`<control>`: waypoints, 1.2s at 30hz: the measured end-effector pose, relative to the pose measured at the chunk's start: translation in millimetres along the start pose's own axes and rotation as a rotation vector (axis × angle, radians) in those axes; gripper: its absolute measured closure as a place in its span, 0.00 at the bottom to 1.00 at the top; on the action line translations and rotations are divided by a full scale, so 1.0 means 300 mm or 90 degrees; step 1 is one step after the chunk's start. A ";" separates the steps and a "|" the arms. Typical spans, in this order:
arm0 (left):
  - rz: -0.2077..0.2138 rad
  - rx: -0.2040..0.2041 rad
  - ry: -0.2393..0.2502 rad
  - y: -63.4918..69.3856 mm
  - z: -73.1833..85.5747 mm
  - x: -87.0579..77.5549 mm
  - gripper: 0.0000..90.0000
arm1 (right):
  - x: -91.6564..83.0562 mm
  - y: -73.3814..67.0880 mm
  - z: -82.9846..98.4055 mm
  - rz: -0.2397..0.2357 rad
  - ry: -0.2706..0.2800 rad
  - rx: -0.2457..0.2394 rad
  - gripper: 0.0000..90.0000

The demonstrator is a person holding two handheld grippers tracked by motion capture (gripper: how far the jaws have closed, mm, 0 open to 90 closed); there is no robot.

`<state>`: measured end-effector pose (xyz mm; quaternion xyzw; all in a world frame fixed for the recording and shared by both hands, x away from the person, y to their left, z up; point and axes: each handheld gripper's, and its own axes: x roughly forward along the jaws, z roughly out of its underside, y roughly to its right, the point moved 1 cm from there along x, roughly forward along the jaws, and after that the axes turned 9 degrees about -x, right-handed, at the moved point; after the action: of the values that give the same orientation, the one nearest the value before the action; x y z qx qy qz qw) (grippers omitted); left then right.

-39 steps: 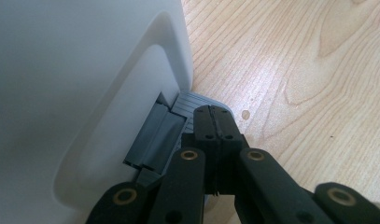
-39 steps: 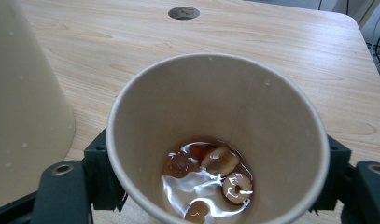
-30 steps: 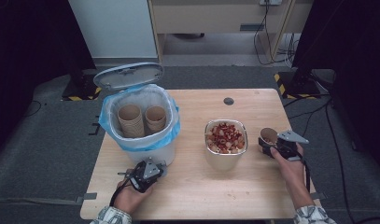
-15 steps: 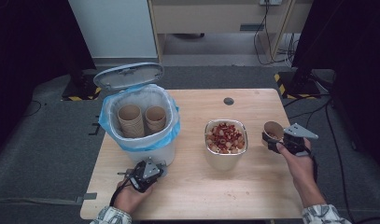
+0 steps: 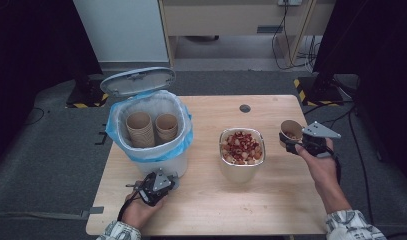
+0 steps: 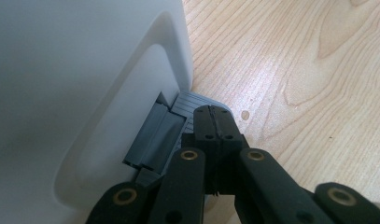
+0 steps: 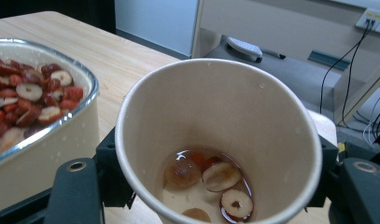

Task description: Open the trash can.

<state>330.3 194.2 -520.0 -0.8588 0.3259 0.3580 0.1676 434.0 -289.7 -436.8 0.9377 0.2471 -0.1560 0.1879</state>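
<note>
Paper cup (image 7: 219,140), clamped by its wall between the black jaws of the right gripper (image 5: 297,141), above the right edge of the table (image 5: 211,210) and tilted a little toward the left. Open at the top, with a shallow pool of liquid and a few fruit slices (image 7: 211,179) at the bottom. Jaws just been closing in, pads pressed against the cup on both sides. Held by the right hand (image 5: 321,167), forearm in from the near right corner.

Just left of the cup, a metal-rimmed bowl (image 5: 242,170) full of red and pale sliced fruit, standing at the middle of the table, apart from the cup.

Farther left, a white pedal bin (image 5: 168,162) lined with a blue bag (image 5: 183,142), lid (image 5: 137,81) swung up at the far side. Inside, two stacks of brown paper cups (image 5: 153,127), side by side and upright.

At the near foot of the bin, the left gripper (image 5: 155,186), jaws pressed together with nothing between them, tips resting on or just over the grey foot pedal (image 6: 190,103); cannot tell which. Left hand (image 5: 138,212) behind it at the near left edge.

Small dark round disc (image 5: 245,108) near the far edge of the table, well apart from everything else.
</note>
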 end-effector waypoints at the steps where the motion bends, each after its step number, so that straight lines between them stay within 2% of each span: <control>1: -0.001 0.000 -0.001 0.000 0.000 0.000 1.00 | 0.002 0.002 -0.006 -0.001 0.001 -0.004 0.35; 17: 0.001 -0.002 0.001 -0.001 0.000 0.000 1.00 | -0.001 0.056 -0.114 0.012 0.009 -0.048 0.35; 36: -0.001 0.000 -0.001 0.000 0.000 0.000 1.00 | -0.002 0.095 -0.189 0.021 0.015 -0.061 0.35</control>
<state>330.1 194.2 -519.9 -0.8587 0.3253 0.3585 0.1680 459.6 -288.6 -378.8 0.9333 0.2411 -0.1298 0.2322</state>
